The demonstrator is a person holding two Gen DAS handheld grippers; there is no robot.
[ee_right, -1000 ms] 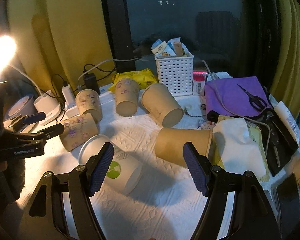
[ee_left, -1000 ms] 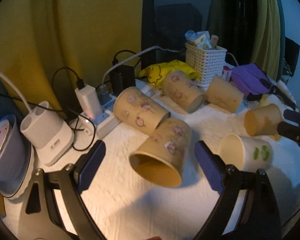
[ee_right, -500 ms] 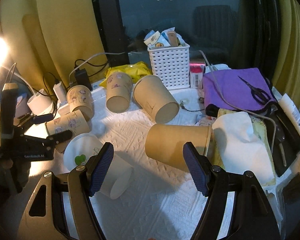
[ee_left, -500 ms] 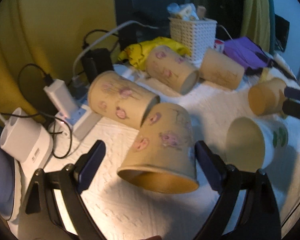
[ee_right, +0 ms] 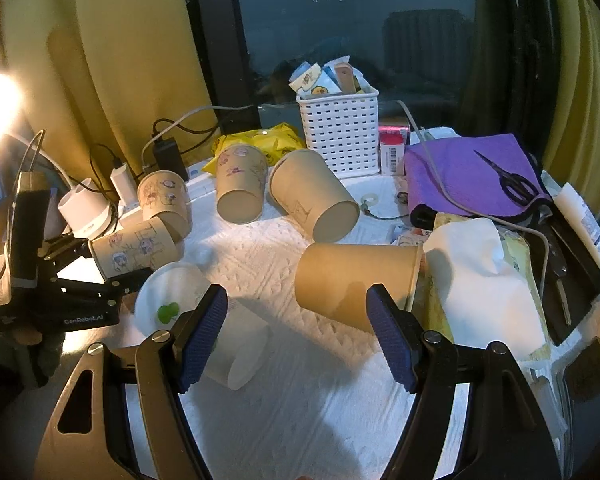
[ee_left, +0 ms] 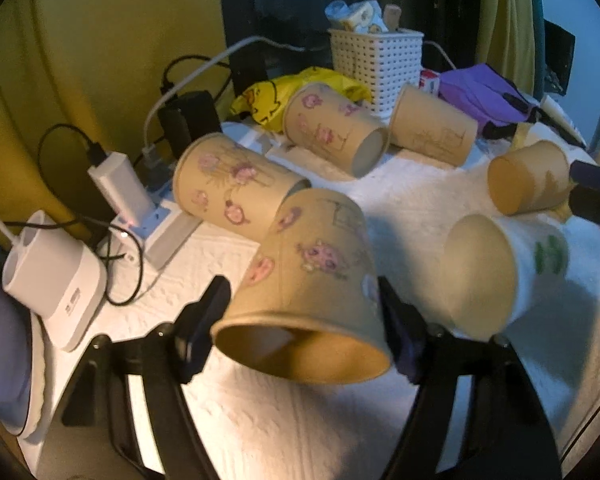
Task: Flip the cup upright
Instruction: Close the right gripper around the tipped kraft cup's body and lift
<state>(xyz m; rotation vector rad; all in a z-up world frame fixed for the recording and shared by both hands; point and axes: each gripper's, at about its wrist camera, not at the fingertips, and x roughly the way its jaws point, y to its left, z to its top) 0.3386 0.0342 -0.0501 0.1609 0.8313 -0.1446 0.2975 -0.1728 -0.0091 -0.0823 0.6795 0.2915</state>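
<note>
Your left gripper (ee_left: 304, 320) has closed in over the last second and now pinches the flowered cup (ee_left: 312, 276), lying on its side at lower centre of the left wrist view, mouth toward the camera. A grip appears made, so the turn upright can follow. Your right gripper (ee_right: 296, 336) hangs spread, holding nothing, over the white cloth (ee_right: 300, 400).

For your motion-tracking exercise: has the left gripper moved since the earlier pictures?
Yes. The left gripper has advanced around the flowered cup, nearer the white basket, its fingers now closed against the cup's sides.
</note>
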